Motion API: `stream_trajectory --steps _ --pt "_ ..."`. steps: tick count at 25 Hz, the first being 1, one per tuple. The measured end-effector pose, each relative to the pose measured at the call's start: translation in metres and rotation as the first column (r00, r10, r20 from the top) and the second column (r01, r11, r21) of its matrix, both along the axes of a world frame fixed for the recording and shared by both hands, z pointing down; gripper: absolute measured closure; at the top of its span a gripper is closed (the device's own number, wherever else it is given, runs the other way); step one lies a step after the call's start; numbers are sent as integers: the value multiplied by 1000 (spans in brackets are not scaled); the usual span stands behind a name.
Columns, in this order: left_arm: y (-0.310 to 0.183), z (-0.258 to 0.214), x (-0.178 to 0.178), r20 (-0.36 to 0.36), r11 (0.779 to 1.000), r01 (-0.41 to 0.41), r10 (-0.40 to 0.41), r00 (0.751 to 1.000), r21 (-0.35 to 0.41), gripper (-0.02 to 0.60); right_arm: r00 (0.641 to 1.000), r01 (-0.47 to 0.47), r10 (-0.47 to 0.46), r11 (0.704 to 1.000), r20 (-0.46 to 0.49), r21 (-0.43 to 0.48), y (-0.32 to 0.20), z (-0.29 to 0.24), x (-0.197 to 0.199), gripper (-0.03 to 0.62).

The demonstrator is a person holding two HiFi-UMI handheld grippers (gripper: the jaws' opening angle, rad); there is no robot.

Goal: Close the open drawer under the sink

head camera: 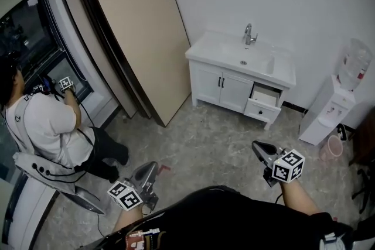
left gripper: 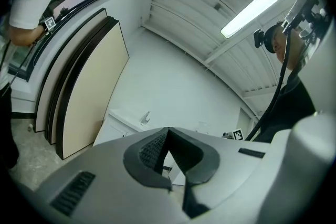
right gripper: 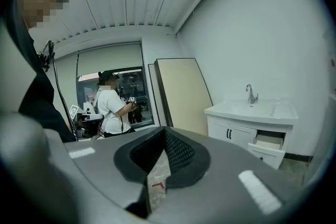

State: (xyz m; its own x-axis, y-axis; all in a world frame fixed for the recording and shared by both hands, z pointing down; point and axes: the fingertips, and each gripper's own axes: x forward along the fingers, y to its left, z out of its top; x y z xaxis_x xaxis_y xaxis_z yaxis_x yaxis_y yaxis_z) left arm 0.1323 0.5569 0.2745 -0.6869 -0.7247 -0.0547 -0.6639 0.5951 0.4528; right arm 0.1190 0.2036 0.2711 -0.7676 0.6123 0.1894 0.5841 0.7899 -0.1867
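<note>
Both pairs of jaws are sitting closed, tips together, nothing gripped that I can make out. Head view: the left gripper (head camera: pixel 147 171) is hanging at 7 o'clock of the frame and the right gripper (head camera: pixel 261 150) at 5 o'clock, both over the floor (head camera: pixel 205 143) and well apart from the vanity (head camera: pixel 206 74). The open drawer (head camera: pixel 263 103) is sticking out at the vanity's right end, under the sink (head camera: pixel 258 61). It is lying almost dead at 12 o'clock from the right gripper and at about 2 o'clock from the left one, so the right hand is looking nearer and better lined up. The drawer's front panel is running roughly 10 to 4 o'clock, so I am judging the closing push to be going in toward 12 to 1 o'clock. Left gripper view: the left gripper (left gripper: pixel 167 129) is showing its dark pads meeting at the tip. The faucet (left gripper: pixel 146 117) and the vanity top are sitting at 10 o'clock of the tips, and the drawer itself is hiding behind the jaw body. Right gripper view: the right gripper (right gripper: pixel 164 131) is showing its pads pressed together. A pale speckled strip (right gripper: pixel 157 178) with a red mark is showing in the slit below the tips, floor or tape I cannot tell. The open drawer (right gripper: pixel 270 141) is lying at 3 o'clock of the tips, well apart, with the sink (right gripper: pixel 252 110) just above it.
</note>
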Motion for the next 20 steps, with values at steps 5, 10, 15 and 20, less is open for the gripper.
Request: stream_trajectory --steps 5,10,15,20 --pt "-30 -10 -59 10 998 65 -65 998 3 589 999 48 -48 999 -3 0 -33 -3 -85 592" --pt "-65 -31 -125 27 994 108 -108 994 27 589 994 107 -107 994 27 10 -62 -29 -160 592" --pt "-114 -38 -184 31 994 110 -111 993 21 589 994 112 -112 994 17 -1 -106 -26 -220 592" --pt "-145 -31 -229 7 996 85 -85 996 2 589 996 88 -89 996 -5 -19 -136 -15 -260 592"
